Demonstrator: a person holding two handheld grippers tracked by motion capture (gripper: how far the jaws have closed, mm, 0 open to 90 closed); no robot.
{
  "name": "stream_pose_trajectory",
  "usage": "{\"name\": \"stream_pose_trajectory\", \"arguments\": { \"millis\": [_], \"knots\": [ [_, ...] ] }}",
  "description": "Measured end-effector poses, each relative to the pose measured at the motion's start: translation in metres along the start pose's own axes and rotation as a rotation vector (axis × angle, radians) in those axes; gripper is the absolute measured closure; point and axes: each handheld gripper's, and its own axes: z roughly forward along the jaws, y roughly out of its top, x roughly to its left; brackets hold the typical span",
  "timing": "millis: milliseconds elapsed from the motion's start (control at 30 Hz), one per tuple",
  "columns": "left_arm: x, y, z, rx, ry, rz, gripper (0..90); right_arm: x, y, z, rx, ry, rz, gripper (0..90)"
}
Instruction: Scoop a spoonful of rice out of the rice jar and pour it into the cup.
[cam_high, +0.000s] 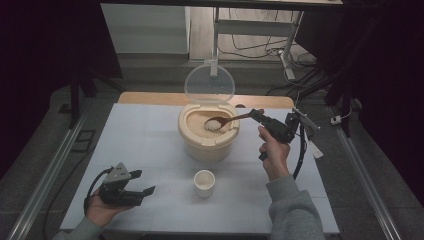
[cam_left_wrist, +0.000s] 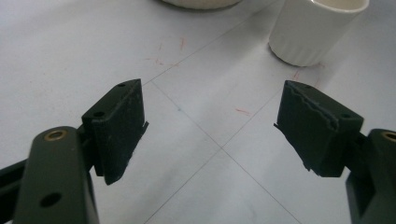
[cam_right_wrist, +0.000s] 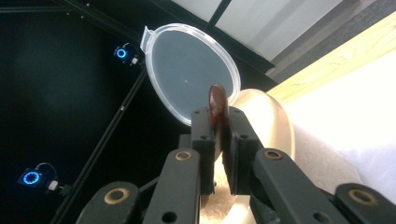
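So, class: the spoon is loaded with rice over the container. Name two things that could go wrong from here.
1. The right tongs pinch only the end of the wooden spoon handle, so the heaped bowl could twist or sag and spill rice.
2. The small white cup stands apart from the rice container, unsteadied by the open left tongs; grains may drop on the table or the cup get knocked.

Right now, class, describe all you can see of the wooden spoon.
The wooden spoon is dark brown and looks like polished wood, with a slim handle and an oval bowl. The right tool is shut on the handle's end, holding it nearly level, bowl upward. The bowl carries a heap of white rice and sits over the open cream rice container. In the right gripper view the handle's end shows pinched between the jaws.
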Motion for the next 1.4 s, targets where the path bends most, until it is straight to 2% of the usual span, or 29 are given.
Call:
{"name": "stream_pose_trajectory", "arguments": {
  "millis": [333,567,700,1100,1400],
  "knots": [
    [0.0,0.0,0.0,-0.001,-0.001,0.0,23.2,0.004,-0.001,-0.001,0.022,0.027,0.002,83.5],
    [0.0,0.0,0.0,0.0,-0.001,-0.001,23.2,0.005,-0.004,-0.002,0.04,0.053,0.025,83.5],
    [0.0,0.0,0.0,-0.002,0.0,-0.003,23.2,0.008,-0.005,-0.006,0.066,0.068,0.04,83.5],
    [0.0,0.001,0.0,-0.003,-0.001,-0.004,23.2,0.013,-0.016,-0.02,0.135,0.096,0.029,83.5],
    [0.001,0.001,0.0,0.001,0.001,-0.005,23.2,0.006,-0.032,-0.028,0.194,0.111,0.031,83.5]
  ]
}}
